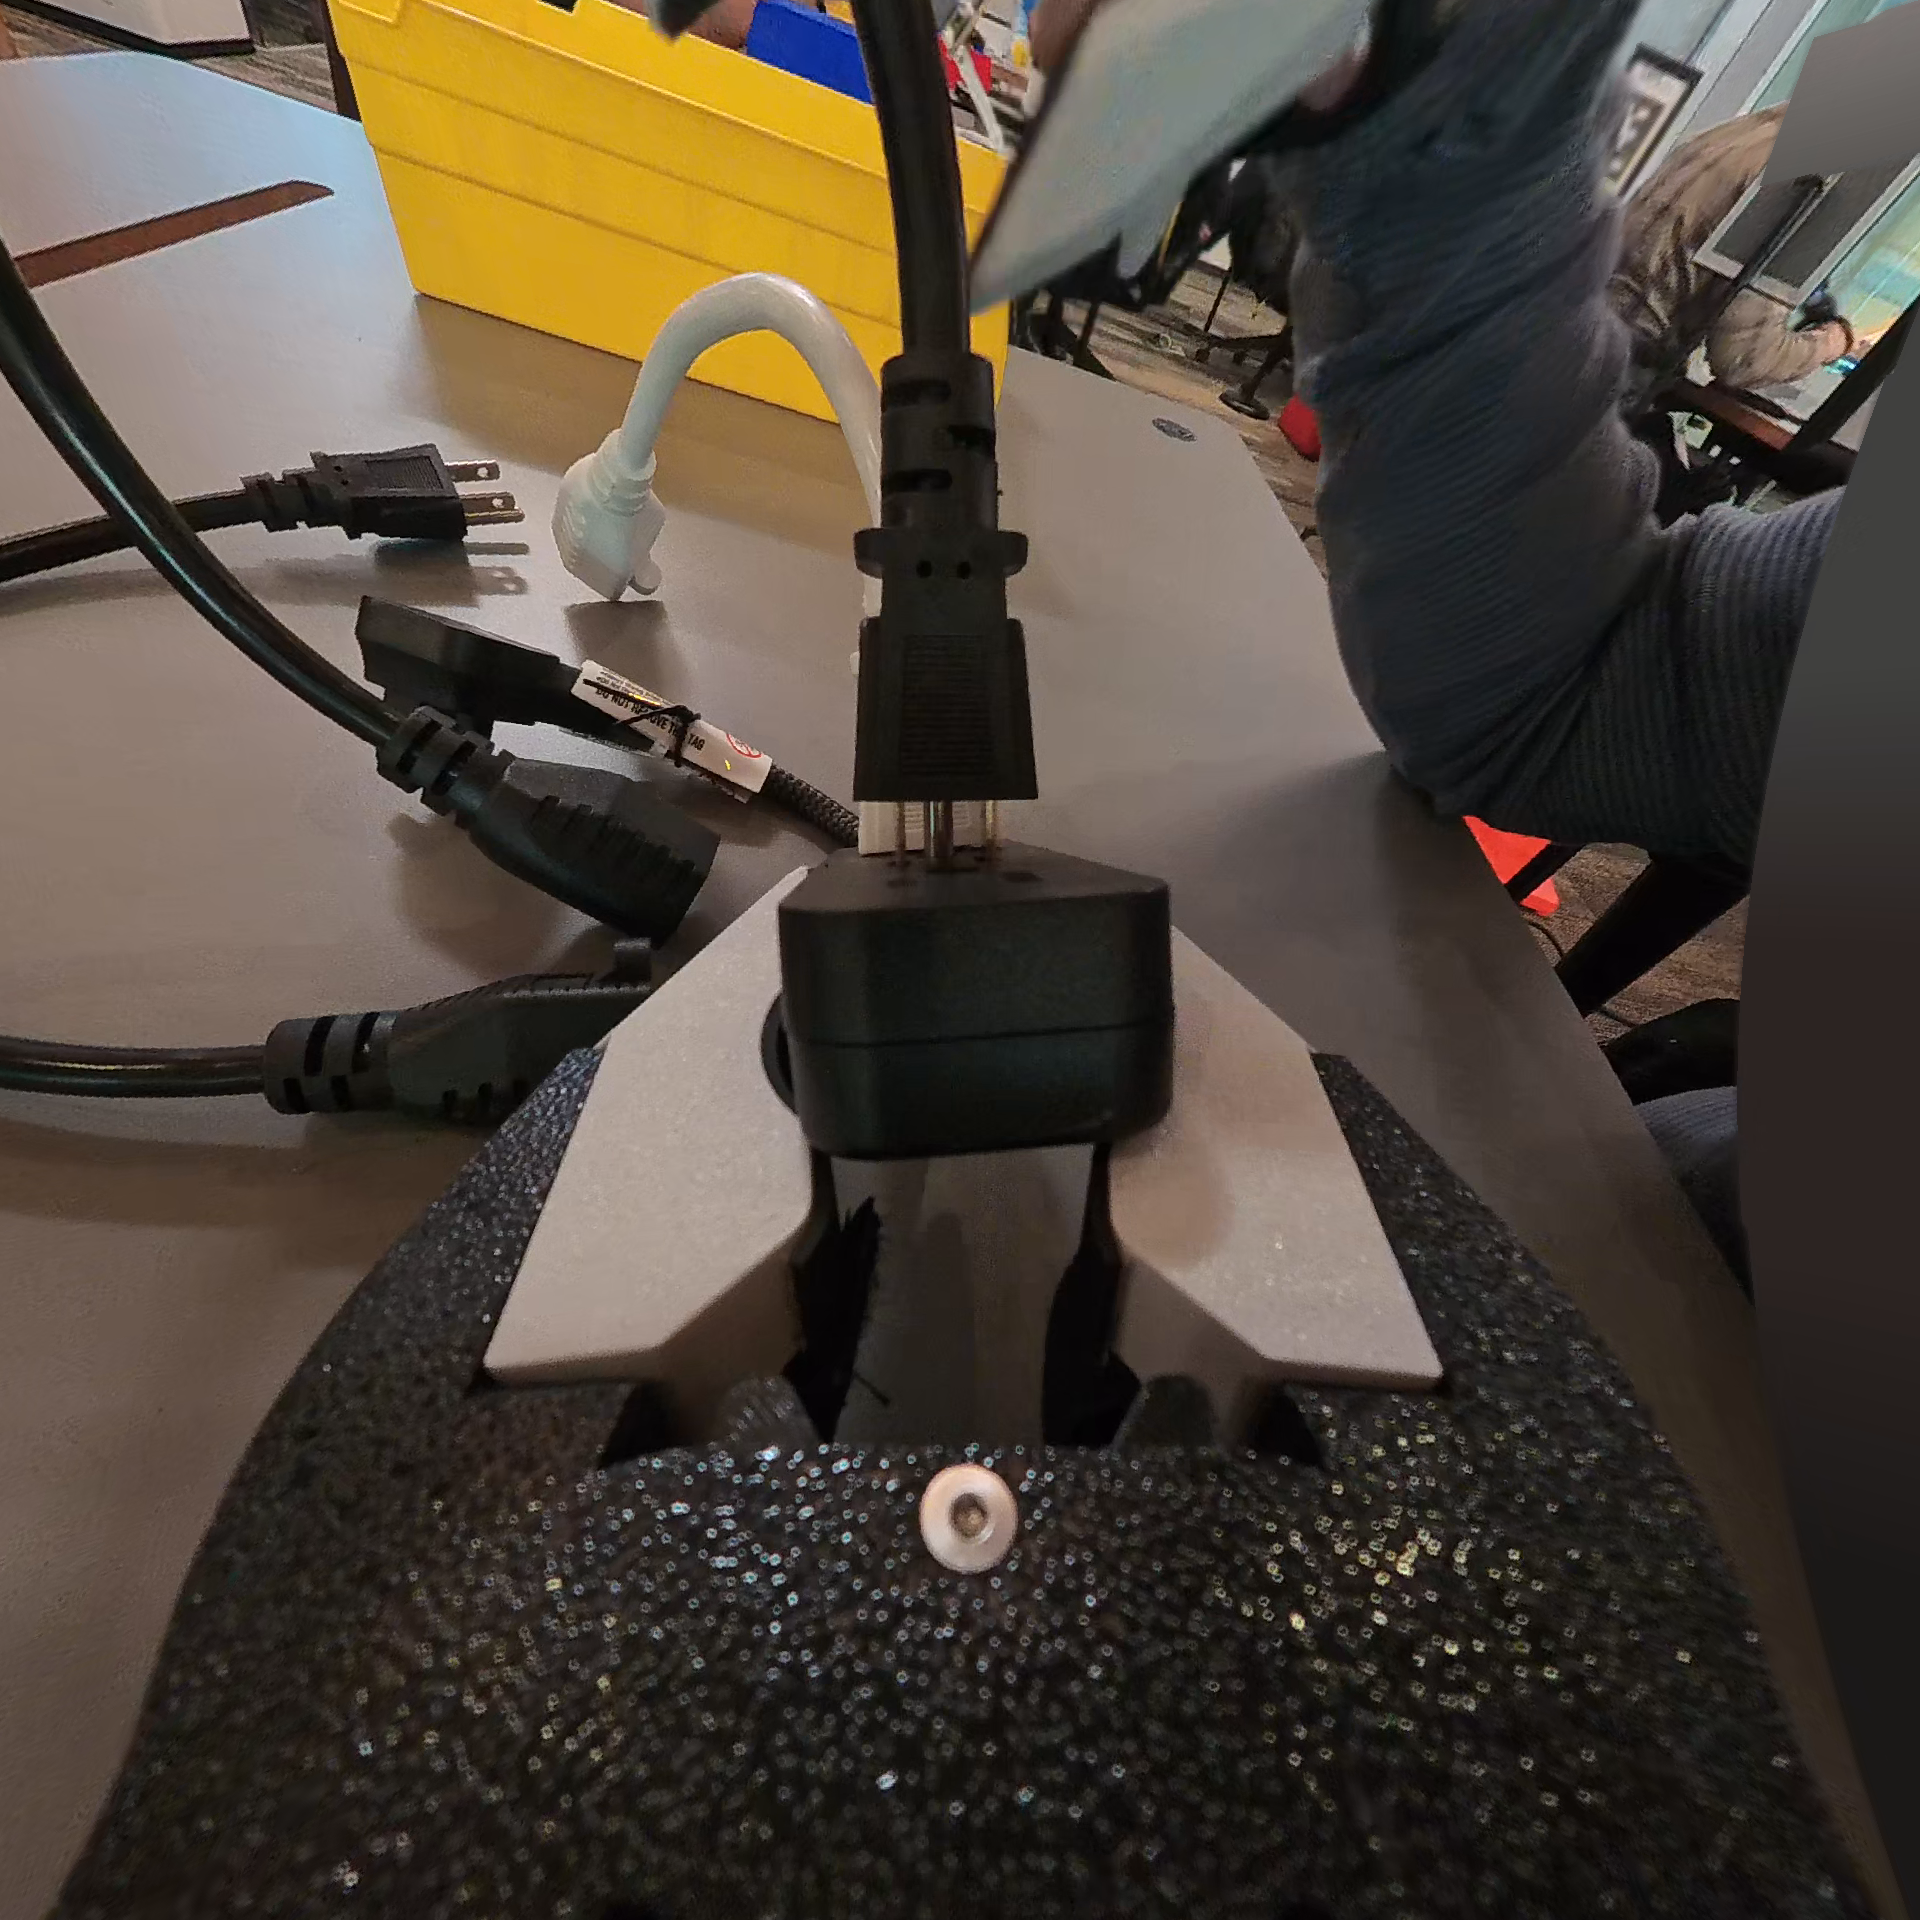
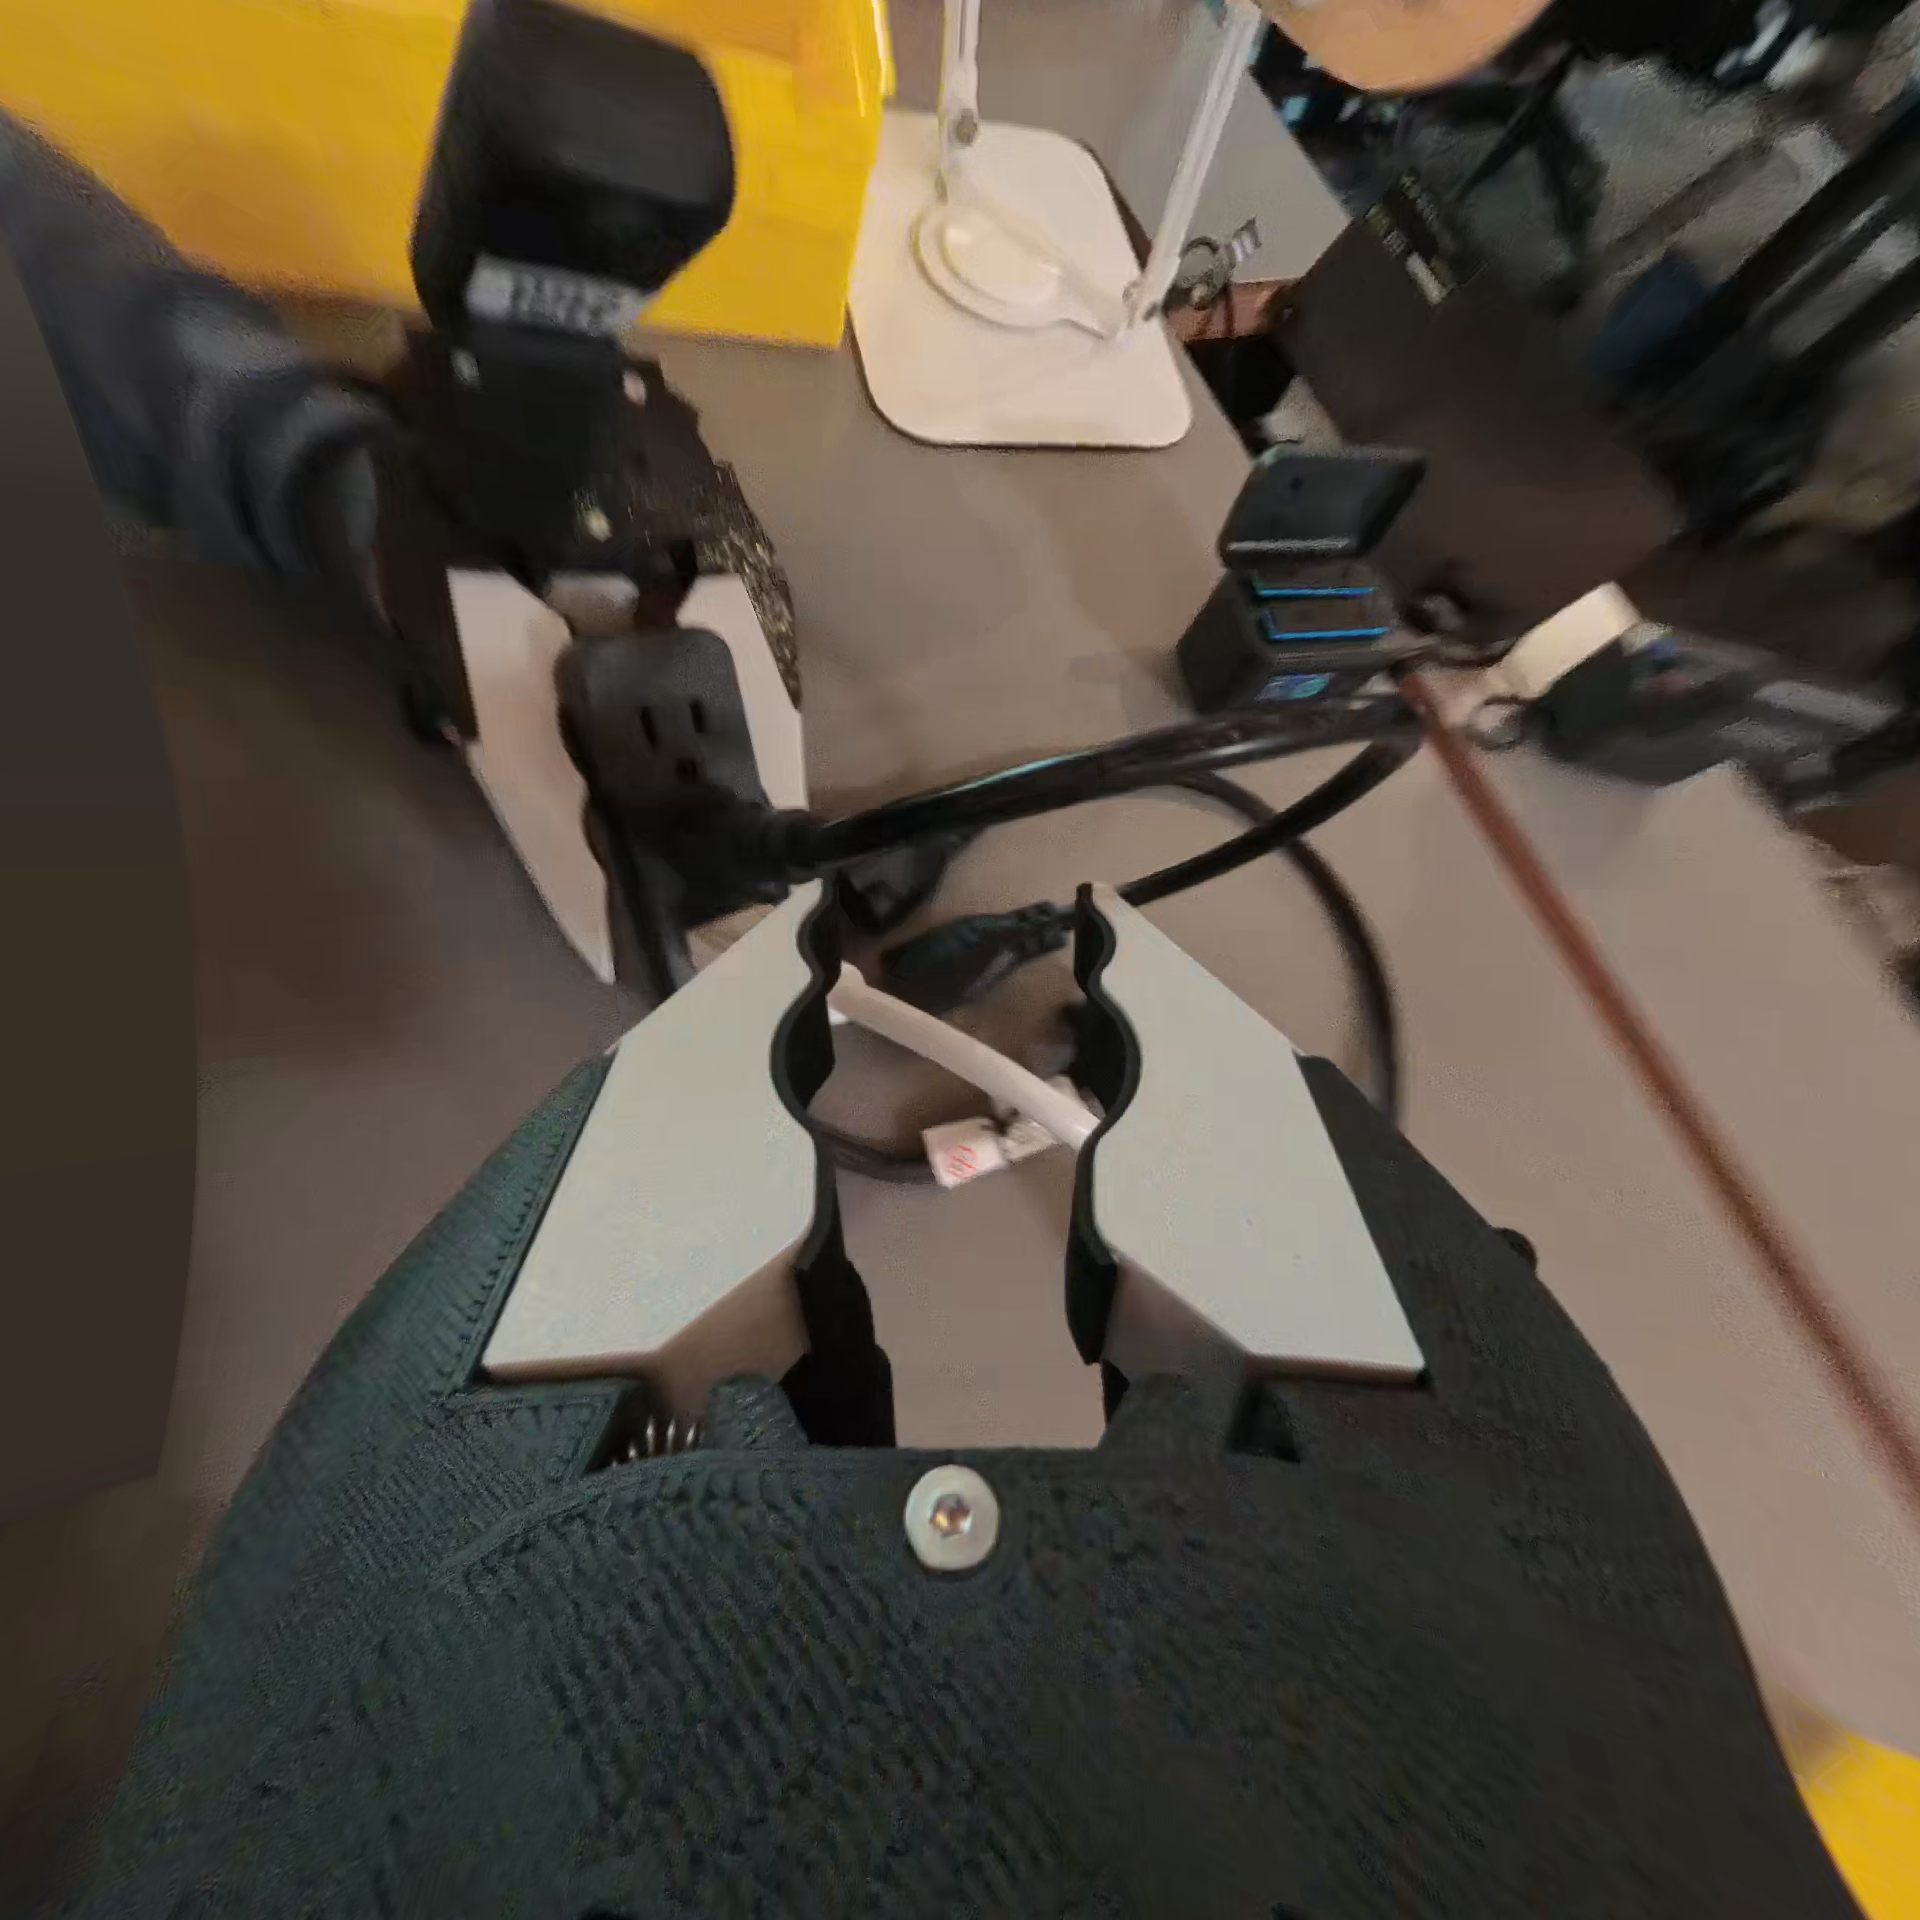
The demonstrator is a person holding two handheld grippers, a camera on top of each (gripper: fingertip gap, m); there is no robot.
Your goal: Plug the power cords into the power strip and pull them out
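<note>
My left gripper [image 1: 971,920] is shut on a small black power strip [image 1: 977,1008] and holds it at the fingertips. A black plug [image 1: 943,707] stands in the strip's top outlet, its prongs partly showing, and its cord [image 1: 920,208] rises away. My right gripper [image 2: 956,899] is open and empty over the table, above a white cord [image 2: 977,1070]. The right wrist view is blurred and shows the left gripper [image 2: 582,468], the strip [image 2: 665,727] and the plug [image 2: 753,836] beyond the fingertips. A blurred grey part of the right gripper [image 1: 1143,135] shows at the top of the left wrist view.
Loose on the grey table [image 1: 208,1299] are a black plug [image 1: 384,494], a white angled plug [image 1: 613,509], a tagged flat black plug [image 1: 457,655] and two black connectors [image 1: 582,842]. A yellow bin [image 1: 623,177] stands behind. A white lamp base [image 2: 1018,312] and a black device [image 2: 1299,582] sit farther off.
</note>
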